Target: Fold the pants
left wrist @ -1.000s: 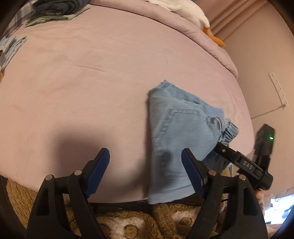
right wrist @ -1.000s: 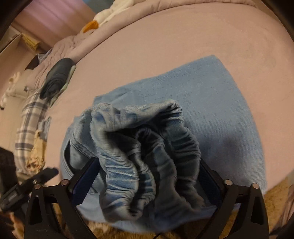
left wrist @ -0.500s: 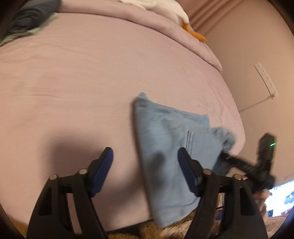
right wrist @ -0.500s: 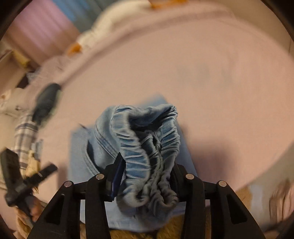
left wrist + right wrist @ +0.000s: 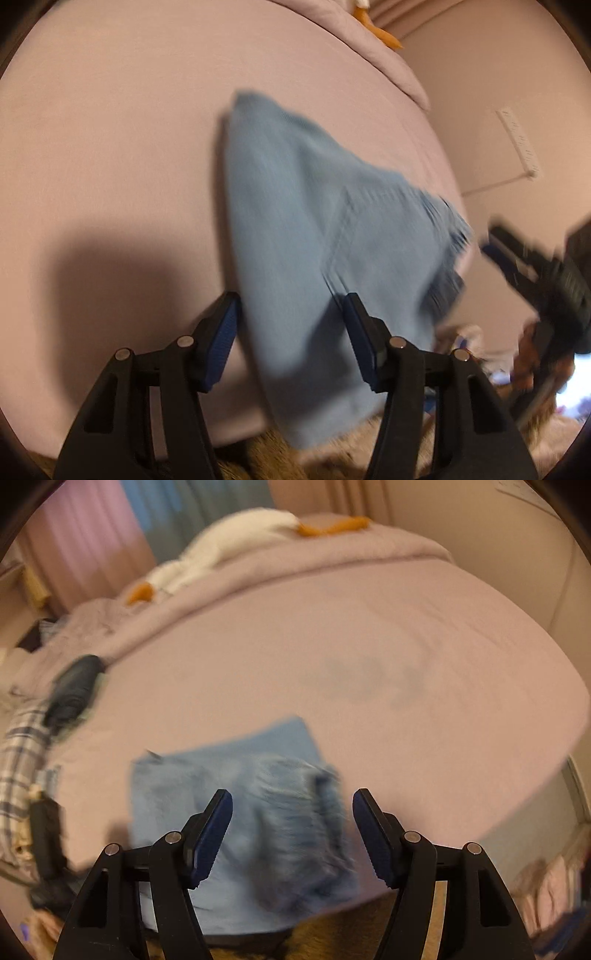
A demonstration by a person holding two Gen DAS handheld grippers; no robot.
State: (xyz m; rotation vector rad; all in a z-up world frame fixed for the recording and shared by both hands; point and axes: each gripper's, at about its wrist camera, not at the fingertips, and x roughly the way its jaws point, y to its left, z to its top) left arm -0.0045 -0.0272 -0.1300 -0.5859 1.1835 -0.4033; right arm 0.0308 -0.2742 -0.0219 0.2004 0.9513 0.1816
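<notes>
The pants (image 5: 314,236), light blue denim, lie in a partly folded heap on the pink bed (image 5: 110,147), right at its near edge, with one end hanging over onto a brown fuzzy rug (image 5: 332,458) below. In the left wrist view the left claw (image 5: 291,339) hangs above that near end, jaws closing, the cloth showing between the blue pads but not pressed by either one; the picture is blurred, so whether the right-hand pad brushes the denim I cannot tell. A back pocket seam shows on top of the heap, and the gathered waistband bunches at the heap's right side. Off to the right, the right claw (image 5: 495,254) appears as a dark smear, just clear of the waistband. From the right wrist view, the right claw (image 5: 291,830) has its jaws opening, both pads standing free, and the pants (image 5: 240,812) sit beneath and between them with the ruffled waistband on top; nothing is pinched. At the left edge of that view the left claw (image 5: 44,834) is a dark blurred shape beside the denim. Farther up the bed, a dark rolled garment (image 5: 74,686) rests on a plaid cloth (image 5: 18,760), well apart from the pants, and a white plush toy (image 5: 236,539) with orange parts lies on the rumpled blanket (image 5: 332,557) at the far end.
</notes>
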